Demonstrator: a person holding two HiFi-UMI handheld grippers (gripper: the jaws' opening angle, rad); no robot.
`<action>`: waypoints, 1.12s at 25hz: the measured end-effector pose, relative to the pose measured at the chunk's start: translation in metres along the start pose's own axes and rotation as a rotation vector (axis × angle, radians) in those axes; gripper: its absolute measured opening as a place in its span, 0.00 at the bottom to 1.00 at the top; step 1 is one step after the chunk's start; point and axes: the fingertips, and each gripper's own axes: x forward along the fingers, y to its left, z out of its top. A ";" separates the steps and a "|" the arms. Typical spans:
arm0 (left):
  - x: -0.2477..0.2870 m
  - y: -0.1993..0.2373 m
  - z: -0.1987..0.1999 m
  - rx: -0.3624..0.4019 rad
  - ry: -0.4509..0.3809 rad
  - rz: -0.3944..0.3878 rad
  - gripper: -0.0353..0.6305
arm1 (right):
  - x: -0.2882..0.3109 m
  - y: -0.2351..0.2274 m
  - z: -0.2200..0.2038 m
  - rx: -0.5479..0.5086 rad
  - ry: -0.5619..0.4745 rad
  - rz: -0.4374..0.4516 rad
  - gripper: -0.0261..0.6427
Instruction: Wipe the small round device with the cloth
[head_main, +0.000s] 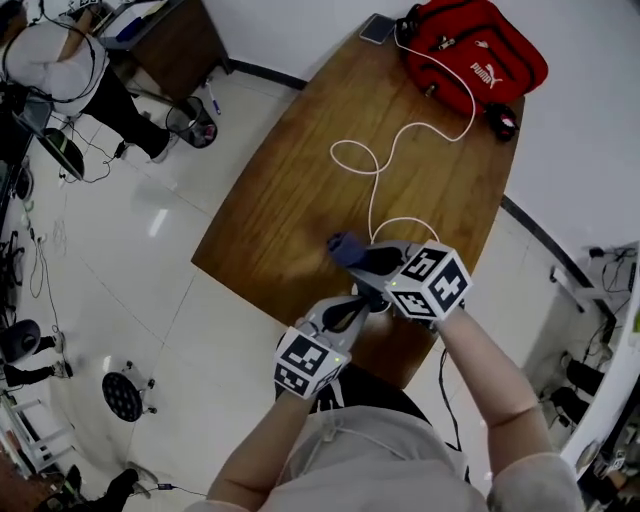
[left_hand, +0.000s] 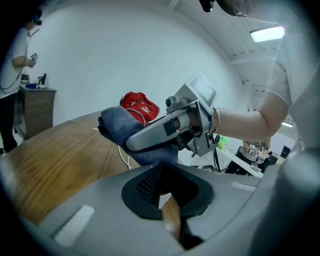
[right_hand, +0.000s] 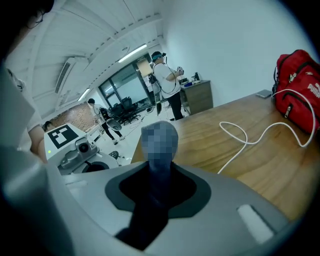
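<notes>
Holding the blue cloth (head_main: 345, 248) tight in its jaws, the right gripper (head_main: 368, 258) pokes it out in front, over the near part of the table (head_main: 300, 180), so the soft end can rub something. The left gripper (head_main: 358, 300) sits just beside it with its jaws squeezed shut. A thin white bit shows between them, but I cannot tell what it is. The small round device does not show clearly. I think it hides under the two grippers, where the white cable (head_main: 400, 140) ends, and the left one may stop it sliding.
</notes>
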 end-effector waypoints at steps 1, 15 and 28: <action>0.000 0.000 0.000 -0.003 0.001 0.005 0.06 | 0.003 -0.002 -0.001 -0.001 0.013 0.011 0.20; -0.002 0.001 0.001 -0.022 0.014 0.011 0.06 | 0.065 -0.028 -0.039 0.032 0.232 0.142 0.20; -0.029 -0.003 0.028 0.120 -0.134 -0.016 0.35 | -0.021 -0.026 0.033 -0.070 -0.189 -0.064 0.20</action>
